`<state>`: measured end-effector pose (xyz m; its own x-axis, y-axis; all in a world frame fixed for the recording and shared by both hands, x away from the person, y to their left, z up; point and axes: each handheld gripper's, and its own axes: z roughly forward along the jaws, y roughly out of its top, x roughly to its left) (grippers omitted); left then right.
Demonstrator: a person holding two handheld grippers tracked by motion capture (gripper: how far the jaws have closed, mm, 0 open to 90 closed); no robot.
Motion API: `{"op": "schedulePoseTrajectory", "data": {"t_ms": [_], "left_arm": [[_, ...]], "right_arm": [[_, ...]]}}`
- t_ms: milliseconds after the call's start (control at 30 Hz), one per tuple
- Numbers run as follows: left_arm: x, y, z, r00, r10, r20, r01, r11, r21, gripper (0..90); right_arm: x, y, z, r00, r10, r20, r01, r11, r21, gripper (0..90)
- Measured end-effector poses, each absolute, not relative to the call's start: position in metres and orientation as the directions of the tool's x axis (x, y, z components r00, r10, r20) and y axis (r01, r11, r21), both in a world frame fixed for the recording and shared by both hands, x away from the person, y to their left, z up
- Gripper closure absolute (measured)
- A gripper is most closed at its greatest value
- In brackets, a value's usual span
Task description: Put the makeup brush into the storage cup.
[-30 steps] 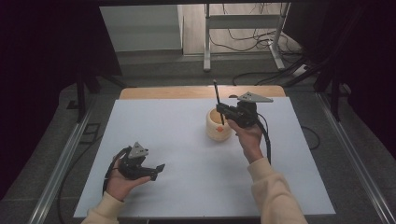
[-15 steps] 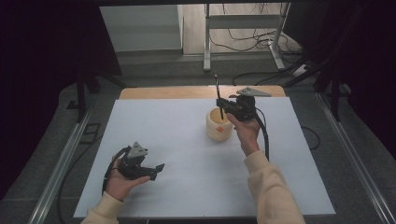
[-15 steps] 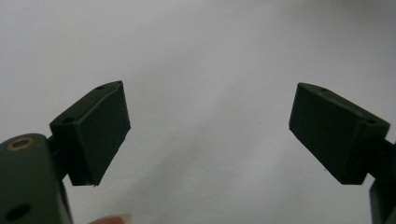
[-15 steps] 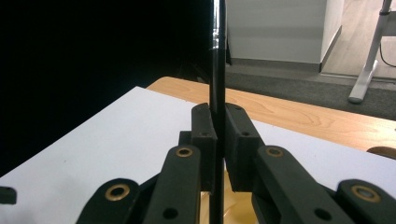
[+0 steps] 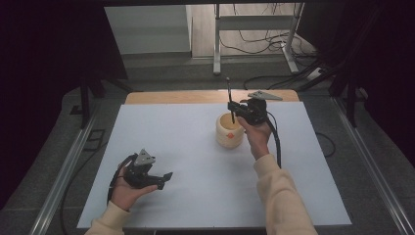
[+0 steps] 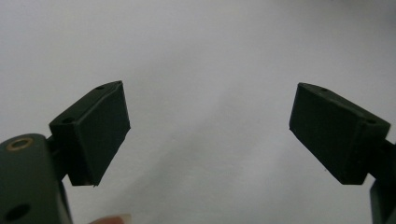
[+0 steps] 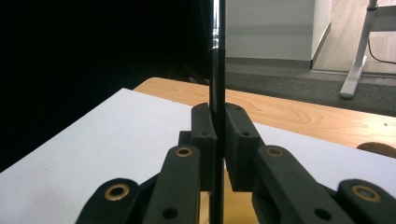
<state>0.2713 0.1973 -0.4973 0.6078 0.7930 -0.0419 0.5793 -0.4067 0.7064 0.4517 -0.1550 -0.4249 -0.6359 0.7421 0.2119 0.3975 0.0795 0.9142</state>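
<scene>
White sheet [image 5: 195, 147] covers your wooden table [image 5: 195, 96]; dark room, cables on floor. Your right gripper [image 5: 234, 108] clamps a thin black rod [image 5: 229, 95] upright over the cream cup [image 5: 229, 131]. Left gripper [image 5: 164, 178] gapes wide, empty.

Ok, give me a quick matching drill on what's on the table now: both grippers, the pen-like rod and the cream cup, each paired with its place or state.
Things:
1. left gripper
2. right gripper
3. thin black rod
4. cream round cup

States or places:
A. stands on the white table sheet, below the rod
B. jaws spread wide, nothing between them
C. held upright between two jaws
D. jaws closed on the rod, above the cup

Pairs: 1-B, 2-D, 3-C, 4-A
</scene>
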Motion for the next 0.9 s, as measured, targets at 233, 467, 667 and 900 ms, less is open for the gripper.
{"op": "schedulePoseTrajectory", "data": {"t_ms": [233, 467, 667, 900], "left_arm": [[0.272, 0.197, -0.498, 0.61, 0.791, -0.045, 0.581, -0.408, 0.704, 12.5], [0.271, 0.197, -0.498, 0.611, 0.79, -0.045, 0.582, -0.411, 0.702, 12.4], [0.271, 0.198, -0.498, 0.61, 0.791, -0.046, 0.582, -0.408, 0.703, 12.5], [0.272, 0.198, -0.498, 0.612, 0.79, -0.043, 0.581, -0.411, 0.703, 12.5]], "right_arm": [[0.456, -0.154, -0.431, -0.63, 0.746, 0.215, 0.403, 0.077, 0.912, 82.6], [0.459, -0.151, -0.438, -0.626, 0.751, 0.21, 0.396, 0.074, 0.915, 82.5], [0.459, -0.15, -0.448, -0.618, 0.759, 0.205, 0.388, 0.069, 0.919, 82.5], [0.458, -0.153, -0.457, -0.614, 0.762, 0.208, 0.388, 0.062, 0.919, 81.9]]}}
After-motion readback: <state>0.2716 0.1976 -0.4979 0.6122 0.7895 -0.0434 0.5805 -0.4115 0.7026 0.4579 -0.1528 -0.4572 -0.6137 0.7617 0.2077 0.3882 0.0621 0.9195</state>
